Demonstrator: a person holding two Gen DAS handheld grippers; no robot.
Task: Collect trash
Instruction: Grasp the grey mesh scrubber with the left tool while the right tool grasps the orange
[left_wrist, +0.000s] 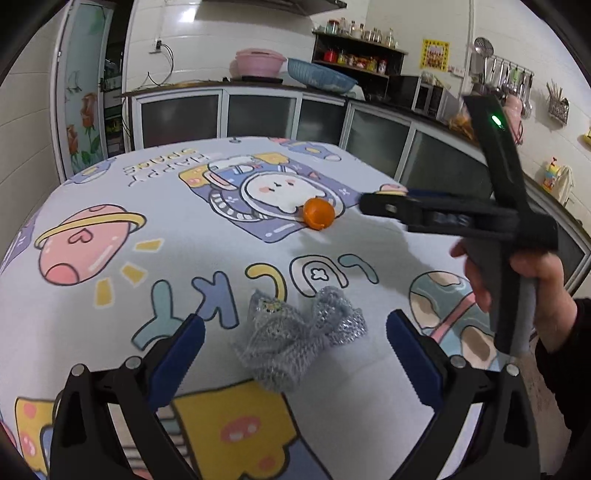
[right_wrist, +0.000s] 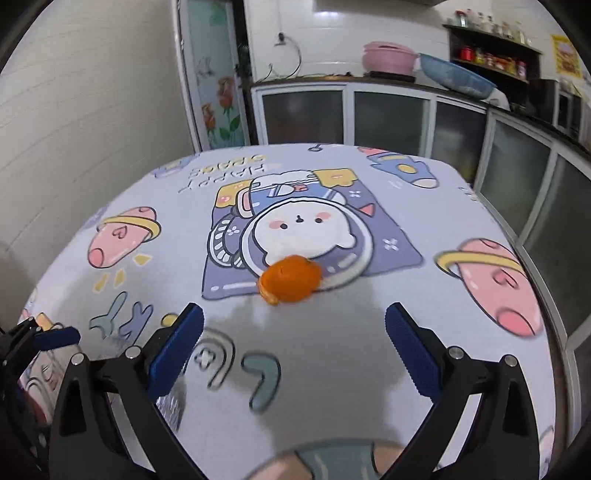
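Both claws gape empty: right claw (right_wrist: 294, 343) should straddle the orange peel (right_wrist: 289, 279); left claw (left_wrist: 295, 347) the silver wrapper (left_wrist: 295, 338)

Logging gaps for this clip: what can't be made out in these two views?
- Silver crumpled wrapper: in the right wrist view only a blurred sliver shows behind the right gripper's left finger.
- Orange peel: motion-blurred; whether it is peel or whole fruit is unclear.
- Shelf jars: too small to read.
- Any trash bin: in neither view.
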